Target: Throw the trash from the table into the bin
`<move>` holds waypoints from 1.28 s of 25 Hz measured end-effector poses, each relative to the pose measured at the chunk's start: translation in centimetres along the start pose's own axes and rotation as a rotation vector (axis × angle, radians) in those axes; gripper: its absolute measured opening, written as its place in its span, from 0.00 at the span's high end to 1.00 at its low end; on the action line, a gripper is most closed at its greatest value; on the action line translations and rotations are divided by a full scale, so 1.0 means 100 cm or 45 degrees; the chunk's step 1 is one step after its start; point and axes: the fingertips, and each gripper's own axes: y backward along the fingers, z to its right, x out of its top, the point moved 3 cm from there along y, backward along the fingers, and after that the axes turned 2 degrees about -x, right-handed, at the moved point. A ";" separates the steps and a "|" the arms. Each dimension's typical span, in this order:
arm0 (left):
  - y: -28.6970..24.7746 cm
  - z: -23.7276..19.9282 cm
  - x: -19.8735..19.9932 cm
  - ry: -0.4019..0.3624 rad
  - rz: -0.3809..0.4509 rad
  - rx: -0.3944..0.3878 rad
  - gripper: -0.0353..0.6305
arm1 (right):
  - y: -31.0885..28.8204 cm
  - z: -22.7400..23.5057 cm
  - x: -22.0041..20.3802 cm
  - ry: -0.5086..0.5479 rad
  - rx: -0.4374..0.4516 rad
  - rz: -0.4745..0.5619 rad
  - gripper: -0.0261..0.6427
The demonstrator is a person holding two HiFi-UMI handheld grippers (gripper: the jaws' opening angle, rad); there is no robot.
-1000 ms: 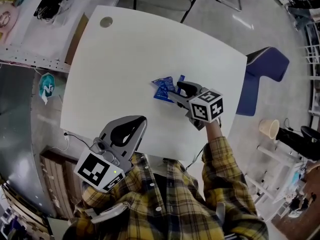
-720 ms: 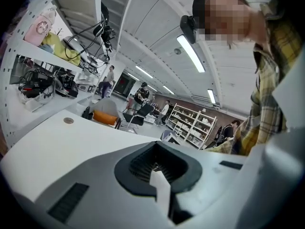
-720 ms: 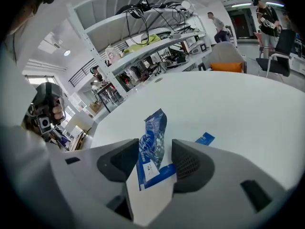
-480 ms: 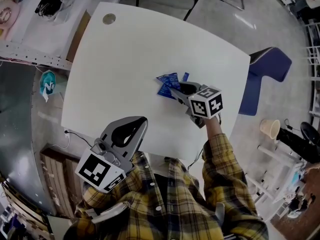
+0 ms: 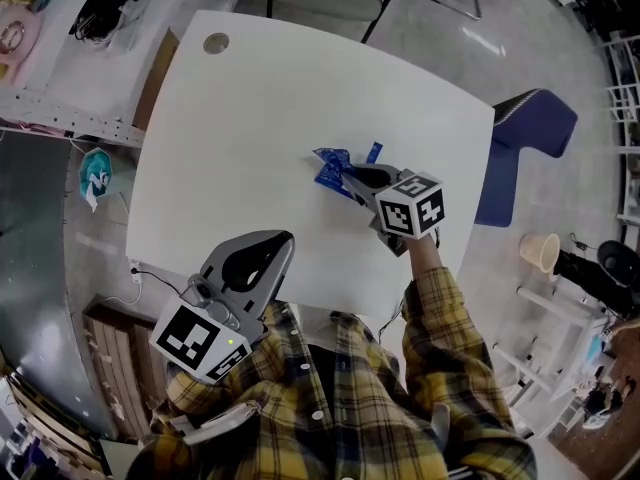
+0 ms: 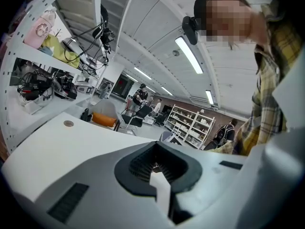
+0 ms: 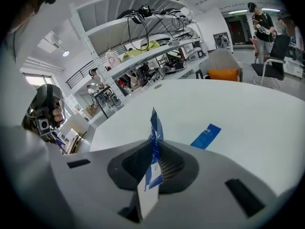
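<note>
Two right gripper (image 7: 153, 165) jaws just closed on blue wrapper (image 7: 155, 126) (crumpled).

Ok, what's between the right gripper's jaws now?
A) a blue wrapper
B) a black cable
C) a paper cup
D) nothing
A: the right gripper has just been closing its jaws, which now pinch the blue wrapper; a smaller blue strip lies apart on the table.

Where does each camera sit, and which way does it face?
Head view: head-mounted, steeply down at white table; left hand-held gripper, right hand-held gripper, plaid shirt.
Left gripper view: along its shut jaws, across the table; plaid shirt.
Right gripper view: along jaws just closing on blue wrapper, over the table.
Shared: head and right views, wrapper.
</note>
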 end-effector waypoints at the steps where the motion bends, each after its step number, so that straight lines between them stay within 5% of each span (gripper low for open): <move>1: 0.001 0.001 0.001 -0.004 0.002 -0.006 0.94 | 0.003 -0.003 0.001 0.001 -0.002 0.010 0.93; 13: 0.005 0.016 0.033 -0.091 0.046 -0.141 0.94 | 0.042 -0.044 0.030 -0.017 -0.072 0.200 0.94; 32: -0.030 0.075 0.041 -0.205 -0.085 -0.596 0.93 | 0.159 -0.070 0.009 -0.272 -0.391 0.636 0.94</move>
